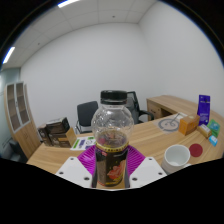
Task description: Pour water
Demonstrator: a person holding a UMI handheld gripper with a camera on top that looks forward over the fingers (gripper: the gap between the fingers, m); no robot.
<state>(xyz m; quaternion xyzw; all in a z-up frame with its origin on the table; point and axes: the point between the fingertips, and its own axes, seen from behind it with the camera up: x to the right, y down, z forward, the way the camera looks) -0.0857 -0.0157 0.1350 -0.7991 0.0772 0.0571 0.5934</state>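
Observation:
My gripper (112,170) is shut on a clear plastic bottle (112,135) with a black cap and a dark label; both magenta pads press on its lower sides. The bottle stands upright, raised above the wooden table (150,140). A white bowl (177,155) sits on the table to the right of the fingers, below the bottle's level. The bottle's base is hidden behind the gripper.
A white plate (169,124) and a small red lid (197,149) lie to the right. An orange box (187,125), a teal can (212,129) and a blue carton (204,105) stand at the far right. Snack packs (57,131) sit left; a black chair (90,113) stands behind.

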